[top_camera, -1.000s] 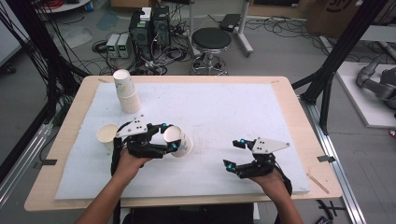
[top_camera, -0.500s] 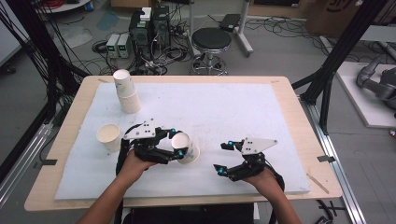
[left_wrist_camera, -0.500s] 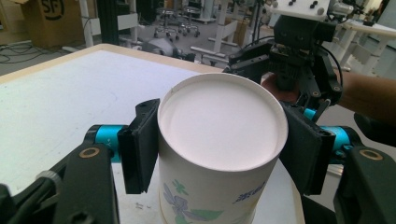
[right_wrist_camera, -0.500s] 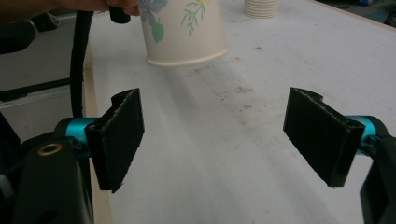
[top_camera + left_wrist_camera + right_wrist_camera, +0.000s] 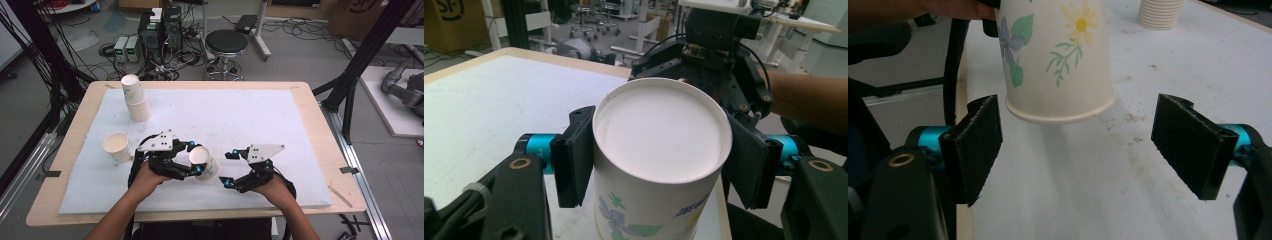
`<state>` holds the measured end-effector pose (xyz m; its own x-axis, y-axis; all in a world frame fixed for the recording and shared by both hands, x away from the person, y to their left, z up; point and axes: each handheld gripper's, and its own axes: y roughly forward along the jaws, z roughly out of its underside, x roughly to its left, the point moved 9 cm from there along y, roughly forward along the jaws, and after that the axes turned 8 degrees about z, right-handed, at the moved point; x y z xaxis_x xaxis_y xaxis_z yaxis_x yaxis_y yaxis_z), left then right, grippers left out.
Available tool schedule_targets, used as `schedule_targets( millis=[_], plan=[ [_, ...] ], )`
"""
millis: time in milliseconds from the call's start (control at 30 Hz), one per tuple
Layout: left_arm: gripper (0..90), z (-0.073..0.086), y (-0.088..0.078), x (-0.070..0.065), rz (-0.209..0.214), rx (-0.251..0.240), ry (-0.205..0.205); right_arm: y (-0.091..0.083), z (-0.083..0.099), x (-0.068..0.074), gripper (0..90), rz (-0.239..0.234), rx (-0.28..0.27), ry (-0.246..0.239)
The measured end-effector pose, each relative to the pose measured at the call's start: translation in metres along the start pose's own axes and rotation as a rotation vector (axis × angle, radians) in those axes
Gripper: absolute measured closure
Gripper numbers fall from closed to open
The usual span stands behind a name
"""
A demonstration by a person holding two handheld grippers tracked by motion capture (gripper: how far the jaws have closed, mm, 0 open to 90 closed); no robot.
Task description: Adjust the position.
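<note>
Near the front edge of the white-padded wooden worktop (image 5: 280, 115), a little left of its middle, the white paper cup printed with flowers and green leaves (image 5: 204, 163) is held clear of the pad, tipped on its side. The left hand-held gripper (image 5: 195, 157) pinches it across the wall just below the closed base, a black pad (image 5: 574, 155) pressing on either side; in the left gripper view that round base faces the camera, and in the right gripper view the rolled rim hangs lowest.

At three o'clock from the cup, close but apart from it, the right hand-held gripper (image 5: 228, 168) points towards it with its jaws spread wide and nothing between them; the rim sits just ahead of the gap between its pads (image 5: 973, 145).

Farther out, a second plain paper cup (image 5: 116, 147) stands mouth up at nine o'clock, and a stack of upturned paper cups (image 5: 135, 97) rises at about eleven o'clock near the far left corner.

The step in hand looks like a handover or a two-handed turning of the cup. The next move probably calls for the right gripper to slide forward until the rim end lies between its pads, then close gently, since thin paper will buckle under a hard squeeze, before the left lets go.
</note>
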<state>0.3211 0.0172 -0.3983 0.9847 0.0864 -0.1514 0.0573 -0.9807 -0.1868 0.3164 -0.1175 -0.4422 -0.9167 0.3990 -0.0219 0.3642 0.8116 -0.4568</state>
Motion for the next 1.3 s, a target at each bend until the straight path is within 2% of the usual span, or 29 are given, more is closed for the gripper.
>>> schedule_targets(
  millis=[233,400,600,667,733,1000,1167,1200,1300],
  plan=[
    [35.5,0.002,0.007,-0.004,0.033,0.013,0.001,0.004,0.0,0.005,20.8,-0.032,-0.006,-0.009],
    [35.5,0.003,0.016,-0.009,0.072,0.026,0.003,0.006,-0.001,0.01,20.9,-0.059,-0.007,-0.015],
    [35.8,0.004,0.024,-0.014,0.118,0.004,-0.008,0.011,0.001,0.017,21.4,-0.096,0.003,-0.016],
    [36.0,0.004,0.025,-0.014,0.118,0.005,-0.006,0.013,0.002,0.017,23.1,-0.103,0.006,-0.013],
    [36.3,0.005,0.026,-0.015,0.123,0.007,-0.005,0.013,0.002,0.02,28.7,-0.134,-0.004,-0.018],
    [36.9,0.005,0.024,-0.016,0.13,0.0,0.001,0.01,0.002,0.02,36.2,-0.143,-0.017,-0.023],
    [36.1,0.005,0.023,-0.015,0.133,-0.003,-0.011,0.01,0.001,0.021,37.6,-0.149,-0.005,-0.019],
    [34.3,0.004,0.023,-0.014,0.13,-0.004,-0.011,0.01,0.001,0.02,37.7,-0.145,-0.001,-0.019],
    [19.7,0.003,0.021,-0.012,0.122,-0.007,-0.055,0.009,0.0,0.019,37.9,-0.139,0.015,-0.03]
  ],
)
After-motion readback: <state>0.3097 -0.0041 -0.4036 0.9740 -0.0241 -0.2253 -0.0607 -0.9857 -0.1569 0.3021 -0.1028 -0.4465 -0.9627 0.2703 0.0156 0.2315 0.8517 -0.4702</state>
